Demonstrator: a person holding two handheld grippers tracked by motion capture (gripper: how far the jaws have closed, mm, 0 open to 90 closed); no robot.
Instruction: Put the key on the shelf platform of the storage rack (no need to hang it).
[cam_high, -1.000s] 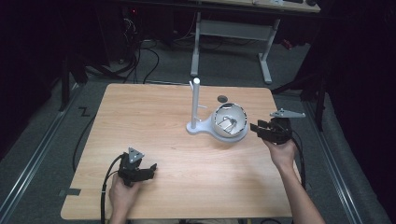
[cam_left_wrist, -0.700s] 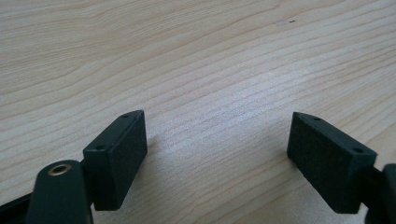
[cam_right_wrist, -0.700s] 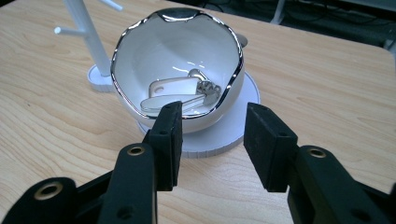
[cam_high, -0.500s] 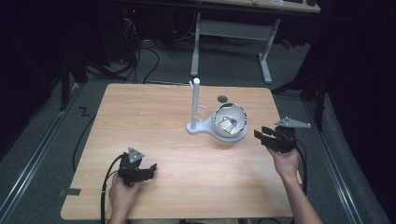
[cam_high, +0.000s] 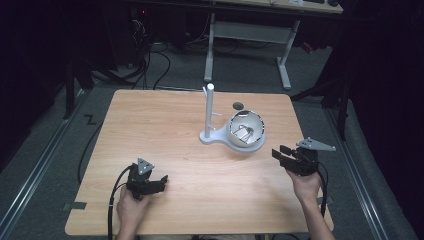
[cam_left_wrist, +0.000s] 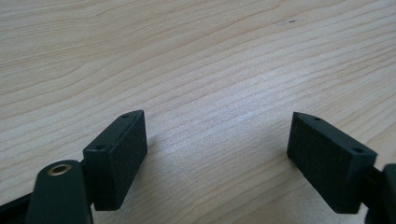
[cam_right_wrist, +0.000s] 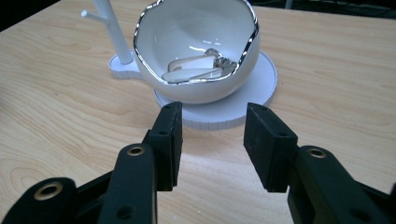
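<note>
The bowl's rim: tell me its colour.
Shiny silver, edging the white bowl; the rim shows best in the right gripper view.

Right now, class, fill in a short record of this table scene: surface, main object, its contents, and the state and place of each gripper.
surface: wooden table
main object: white bowl with silver rim, on a white stand with an upright post
contents: small pale and metallic items, kind unclear
left gripper: open, holding nothing, low at the table's near left
right gripper: open, holding nothing, pointed at the bowl, apart from it
hands: one on each gripper
</note>
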